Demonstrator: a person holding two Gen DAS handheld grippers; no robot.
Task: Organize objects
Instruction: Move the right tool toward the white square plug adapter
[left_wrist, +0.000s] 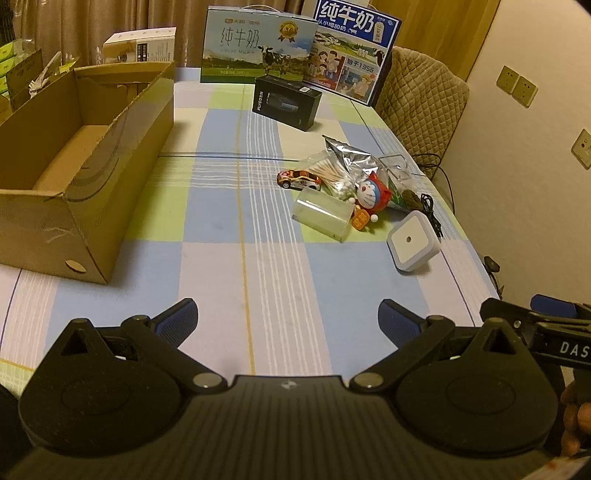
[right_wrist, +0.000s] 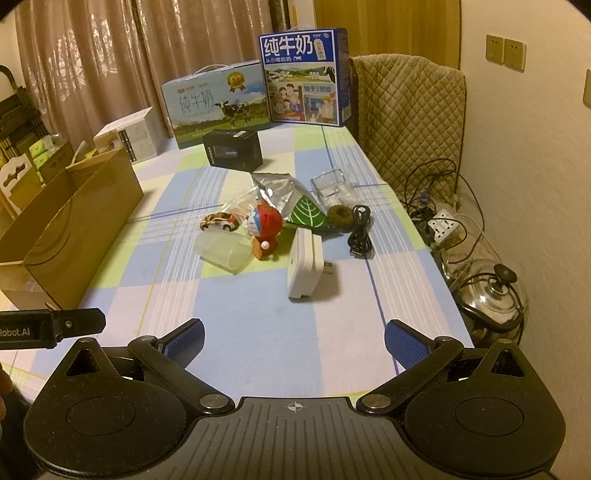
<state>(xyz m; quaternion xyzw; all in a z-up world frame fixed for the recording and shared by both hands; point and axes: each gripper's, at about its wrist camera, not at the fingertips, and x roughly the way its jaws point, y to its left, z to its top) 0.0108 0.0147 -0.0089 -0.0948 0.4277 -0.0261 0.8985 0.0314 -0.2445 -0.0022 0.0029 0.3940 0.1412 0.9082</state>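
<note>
A pile of small items lies mid-table: a toy car (left_wrist: 298, 178) (right_wrist: 218, 222), a bag of cotton swabs (left_wrist: 330, 173), a clear plastic cup (left_wrist: 322, 215) (right_wrist: 223, 253) on its side, a red and blue cartoon figure (left_wrist: 371, 194) (right_wrist: 265, 226), a silver foil bag (left_wrist: 351, 155) (right_wrist: 284, 190), a white plug-in night light (left_wrist: 413, 243) (right_wrist: 304, 264) and a black cable (right_wrist: 360, 230). An open cardboard box (left_wrist: 88, 206) (right_wrist: 74, 229) stands at the left. My left gripper (left_wrist: 288, 321) and right gripper (right_wrist: 293, 341) both hover open near the table's front edge, holding nothing.
Two milk cartons (left_wrist: 258, 46) (right_wrist: 304, 75) and a black box (left_wrist: 286, 101) (right_wrist: 232, 149) stand at the far end. A quilted chair back (right_wrist: 406, 122) is at the right. On the floor beside the table are a power strip (right_wrist: 445, 227), cables and a metal kettle (right_wrist: 487, 295).
</note>
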